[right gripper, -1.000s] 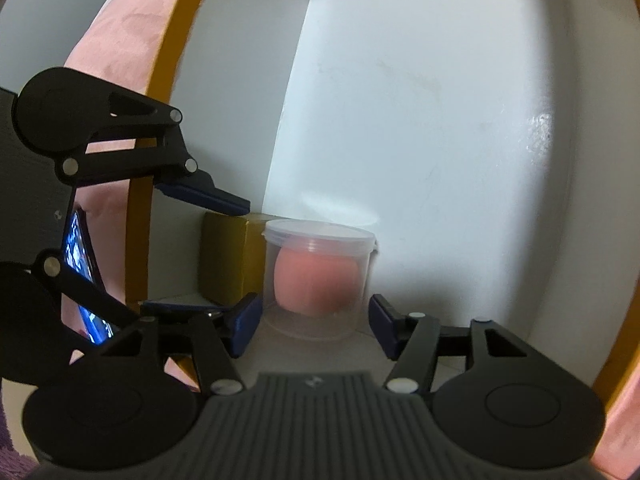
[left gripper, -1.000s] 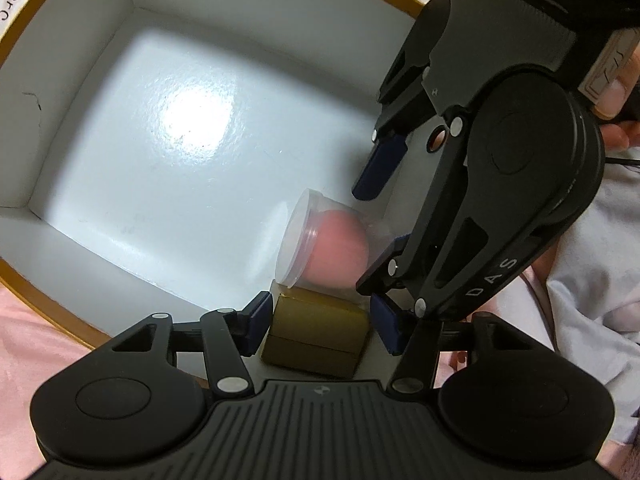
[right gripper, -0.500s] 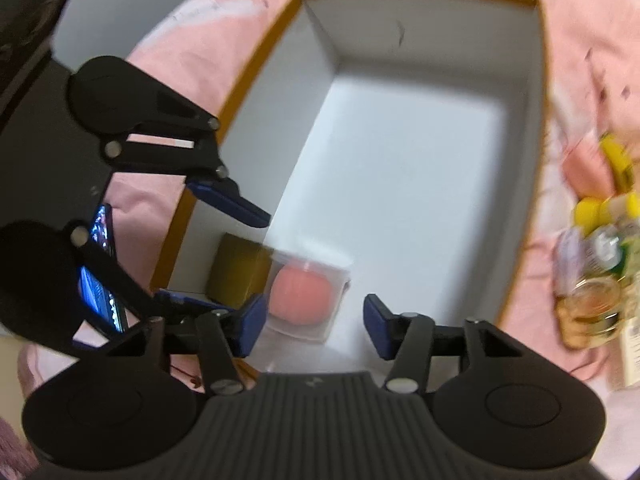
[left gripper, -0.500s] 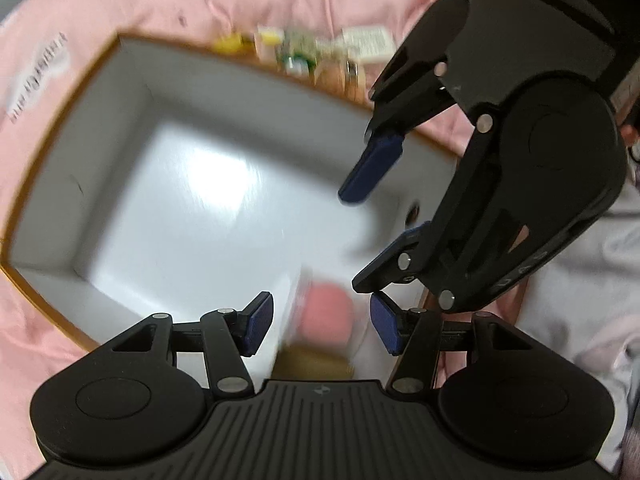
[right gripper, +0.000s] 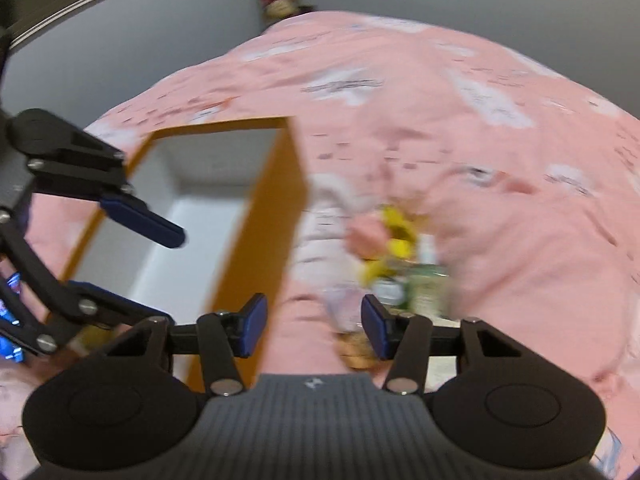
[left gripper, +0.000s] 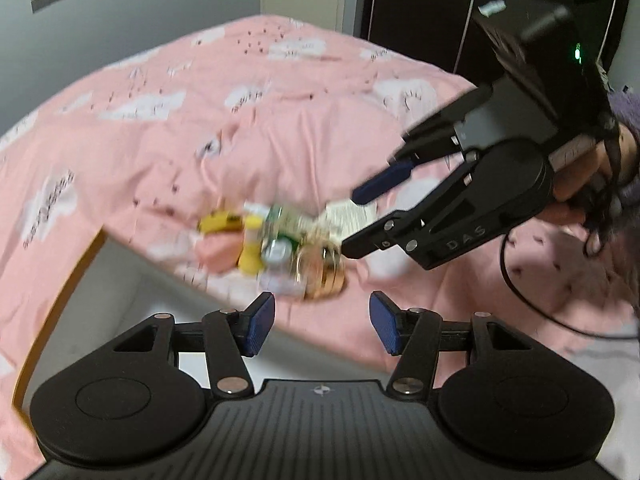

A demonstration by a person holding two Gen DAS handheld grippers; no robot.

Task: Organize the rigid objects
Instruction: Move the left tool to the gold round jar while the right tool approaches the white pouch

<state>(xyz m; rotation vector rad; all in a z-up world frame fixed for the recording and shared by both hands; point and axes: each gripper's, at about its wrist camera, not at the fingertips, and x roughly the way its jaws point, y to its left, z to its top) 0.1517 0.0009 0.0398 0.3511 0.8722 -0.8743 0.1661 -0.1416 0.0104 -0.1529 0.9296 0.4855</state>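
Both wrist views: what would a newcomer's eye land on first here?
Probably the blurred heap of small items on the pink bedspread, beside the white box. Next, the two open, empty tools: the right hand-held gripper reaching toward the heap, the left hand-held gripper above the box.

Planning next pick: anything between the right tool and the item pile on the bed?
Only bare pink bedsheet between the right tool and the blurred pile, per right wrist view.

We found the left claw [left gripper: 322,322] with fingers spread, holding nothing. The right claw [right gripper: 310,326] was likewise spread and empty, gripped by the person's hand [left gripper: 580,184].
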